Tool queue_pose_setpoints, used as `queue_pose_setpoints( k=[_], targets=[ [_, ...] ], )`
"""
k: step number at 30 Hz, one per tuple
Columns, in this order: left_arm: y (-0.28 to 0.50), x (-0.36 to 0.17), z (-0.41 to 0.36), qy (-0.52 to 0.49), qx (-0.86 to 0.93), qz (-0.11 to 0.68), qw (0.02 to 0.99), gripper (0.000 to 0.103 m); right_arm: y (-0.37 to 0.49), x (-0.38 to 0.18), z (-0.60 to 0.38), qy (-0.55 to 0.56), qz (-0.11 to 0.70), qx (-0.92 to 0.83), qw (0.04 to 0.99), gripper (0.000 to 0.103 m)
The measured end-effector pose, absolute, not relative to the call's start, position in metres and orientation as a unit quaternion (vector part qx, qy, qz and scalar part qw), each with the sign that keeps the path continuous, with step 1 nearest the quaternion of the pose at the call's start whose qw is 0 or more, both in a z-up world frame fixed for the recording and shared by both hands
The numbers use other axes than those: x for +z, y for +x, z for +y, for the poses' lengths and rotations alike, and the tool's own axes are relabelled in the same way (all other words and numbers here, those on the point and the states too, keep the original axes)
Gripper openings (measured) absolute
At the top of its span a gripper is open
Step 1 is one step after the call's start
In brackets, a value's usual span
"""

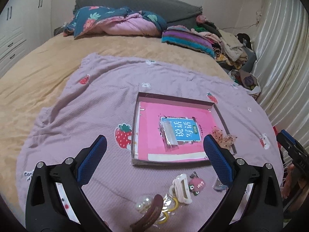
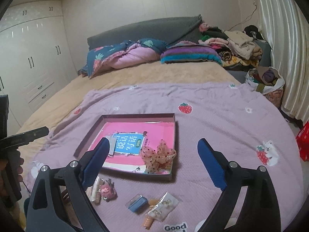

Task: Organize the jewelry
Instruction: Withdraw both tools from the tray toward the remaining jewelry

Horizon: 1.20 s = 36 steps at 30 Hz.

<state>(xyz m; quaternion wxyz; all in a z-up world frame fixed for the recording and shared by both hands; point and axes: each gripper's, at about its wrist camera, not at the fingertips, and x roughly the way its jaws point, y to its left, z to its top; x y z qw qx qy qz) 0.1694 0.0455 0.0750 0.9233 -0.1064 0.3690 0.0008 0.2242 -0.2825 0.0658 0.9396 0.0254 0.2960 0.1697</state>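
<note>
A shallow box (image 1: 174,97) (image 2: 135,115) with a pink book inside lies on the lilac strawberry blanket (image 1: 100,89) (image 2: 222,116). A clear packet (image 1: 168,134) rests on the book's blue label. A dotted mesh bow (image 2: 159,155) (image 1: 225,138) sits in the box's near right corner. Loose pieces lie in front of the box: a white claw clip (image 1: 181,187), a pink charm (image 1: 197,184) (image 2: 105,190), a brown barrette (image 1: 148,212), a blue packet (image 2: 138,203), an earring card (image 2: 164,205). My left gripper (image 1: 155,145) and right gripper (image 2: 152,147) hang open above them, holding nothing.
Behind the blanket lies a tan bedspread (image 1: 48,58) with a folded quilt (image 1: 115,22), a striped pillow (image 2: 190,55) and a clothes pile (image 2: 237,44). Wardrobes (image 2: 29,61) stand at left, a curtain (image 2: 285,38) at right. A bag of clothes (image 2: 267,81) sits beside the bed.
</note>
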Motion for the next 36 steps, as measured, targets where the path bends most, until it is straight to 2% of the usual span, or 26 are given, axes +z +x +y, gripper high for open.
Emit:
queue_pose_setpoints(
  k=[16,36],
  targets=[
    [0.118,0.080,0.037,-0.096,-0.011,0.356,0.929,0.093,0.168,0.079,-0.285,0.014,0.280,0.191,0.941,0.093],
    [0.079,0.043,0.012,-0.046,-0.020,0.386,0.921,0.094,0.132,0.049,-0.257,-0.020,0.313,0.238,0.919,0.094]
  ],
)
